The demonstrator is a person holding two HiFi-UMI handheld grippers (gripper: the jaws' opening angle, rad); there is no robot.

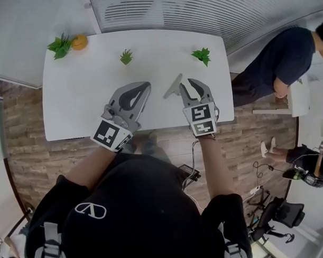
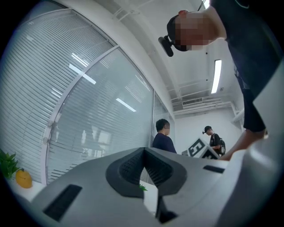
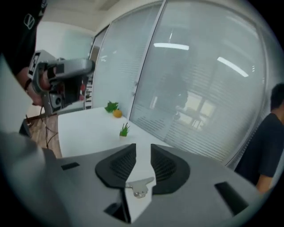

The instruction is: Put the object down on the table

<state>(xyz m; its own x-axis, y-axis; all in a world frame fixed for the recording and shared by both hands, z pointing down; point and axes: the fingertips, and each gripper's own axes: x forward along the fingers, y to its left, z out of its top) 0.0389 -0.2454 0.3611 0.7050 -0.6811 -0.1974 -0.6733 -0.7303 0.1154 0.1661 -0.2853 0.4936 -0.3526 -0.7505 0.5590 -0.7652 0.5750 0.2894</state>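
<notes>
- Holding: pale grey flat wedge-shaped object (image 1: 173,87), pinched between the jaws of my right gripper (image 1: 196,88), over the white rectangular table (image 1: 86,102) near its front edge, ready for setting down.
- Spare: my left gripper (image 1: 140,90), jaws together, empty, resting alongside, clear of the drop spot.
- Object-to-tabletop contact: cannot tell.

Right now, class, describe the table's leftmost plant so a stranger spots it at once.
Find the white table beside the glass wall with blinds. Along its far edge, go to the plant at the left corner. Unlike the two plain green plants, it has a round orange fruit.
</notes>
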